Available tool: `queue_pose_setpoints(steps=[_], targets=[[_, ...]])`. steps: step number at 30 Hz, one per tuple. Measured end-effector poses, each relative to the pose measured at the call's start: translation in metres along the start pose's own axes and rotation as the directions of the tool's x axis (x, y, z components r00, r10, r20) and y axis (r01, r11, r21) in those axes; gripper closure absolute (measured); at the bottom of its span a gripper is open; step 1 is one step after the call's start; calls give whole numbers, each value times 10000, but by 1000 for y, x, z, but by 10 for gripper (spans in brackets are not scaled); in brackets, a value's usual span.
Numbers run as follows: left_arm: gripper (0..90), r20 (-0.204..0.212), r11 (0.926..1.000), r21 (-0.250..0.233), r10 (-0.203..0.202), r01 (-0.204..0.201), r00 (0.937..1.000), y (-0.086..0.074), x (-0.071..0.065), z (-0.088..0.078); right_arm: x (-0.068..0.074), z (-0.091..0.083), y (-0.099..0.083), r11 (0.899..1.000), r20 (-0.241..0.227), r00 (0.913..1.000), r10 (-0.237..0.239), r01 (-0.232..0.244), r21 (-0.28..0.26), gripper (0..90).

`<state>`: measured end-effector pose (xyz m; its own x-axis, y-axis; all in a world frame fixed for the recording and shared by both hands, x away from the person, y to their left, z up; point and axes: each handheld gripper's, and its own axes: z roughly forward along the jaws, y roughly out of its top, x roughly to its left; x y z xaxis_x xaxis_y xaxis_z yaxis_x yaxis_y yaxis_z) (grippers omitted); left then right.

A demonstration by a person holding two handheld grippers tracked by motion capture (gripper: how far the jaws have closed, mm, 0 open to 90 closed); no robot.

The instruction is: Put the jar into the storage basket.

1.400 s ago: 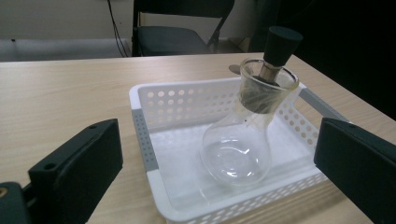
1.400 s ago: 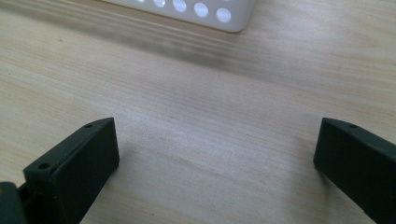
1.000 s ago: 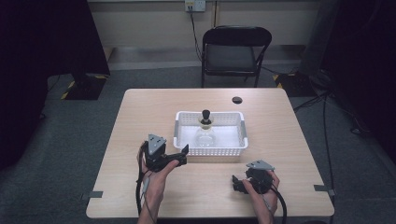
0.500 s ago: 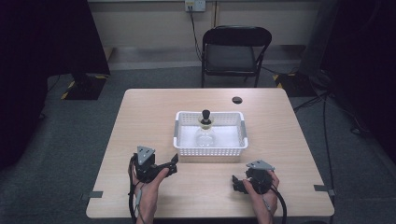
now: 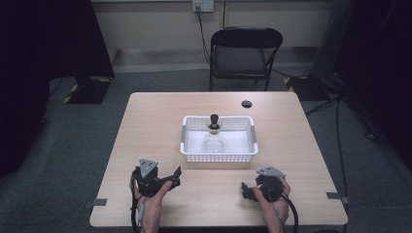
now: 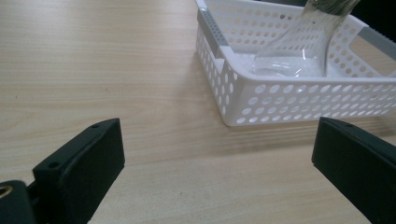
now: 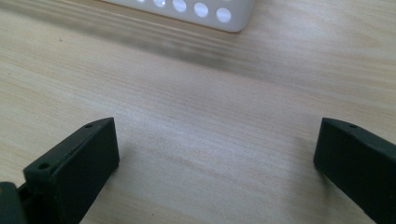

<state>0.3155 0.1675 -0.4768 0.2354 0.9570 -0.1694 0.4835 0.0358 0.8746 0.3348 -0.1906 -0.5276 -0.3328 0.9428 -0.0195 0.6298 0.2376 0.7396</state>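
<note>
High view: a white perforated basket [image 5: 218,151] sits near the middle of the wooden surface [image 5: 155,121], and a clear glass flask [image 5: 213,141] with a dark stopper [image 5: 214,118] stands upright inside it, toward the basket's far wall. On the person's side of the basket, the left tool [image 5: 167,175] rests low over the surface, off the basket's near left corner and apart from it, its tips pointing toward the basket. The right tool [image 5: 247,190] lies near the basket's near right corner, also apart from it and close to the surface's front edge. Left gripper view shows that tool's jaws spread wide with bare wood between them, the basket's corner and the flask's broad base just ahead. Right gripper view shows the other tool's jaws equally wide apart over bare wood, holding nothing. Beyond the basket, a small black disc [image 5: 247,104] lies on the surface, and a black folding chair [image 5: 241,56] stands farther back on the floor.
</note>
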Motion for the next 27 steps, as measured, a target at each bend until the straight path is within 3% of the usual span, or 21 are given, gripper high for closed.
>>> queue_pose_setpoints(steps=[3, 8, 20, 23, 27], targets=[[20, -186, 9999, 157, -50, 53, 9998, -5, 0, 3, 0, 0, 0, 10000, 0, 10000, 1, -1, 0, 0], [23, -155, 9990, 436, -65, 71, 9999, -12, -1, 7, 0, 0, 0, 10000, 0, 10000, 0, 0, -3, 0], [30, -1038, 9944, 1045, -78, 187, 9946, -25, 2, 15, 0, 0, 0, 10000, 0, 10000, 1, -1, -2, 0], [30, -1278, 9891, 1449, -89, 275, 9918, -30, 5, 19, 0, 0, 0, 10000, 1, 10000, -1, 1, -3, 0], [30, -1320, 9859, 1636, -131, 348, 9912, -33, 6, 22, 0, 0, 0, 10000, 0, 10000, 0, 0, -3, 0]])
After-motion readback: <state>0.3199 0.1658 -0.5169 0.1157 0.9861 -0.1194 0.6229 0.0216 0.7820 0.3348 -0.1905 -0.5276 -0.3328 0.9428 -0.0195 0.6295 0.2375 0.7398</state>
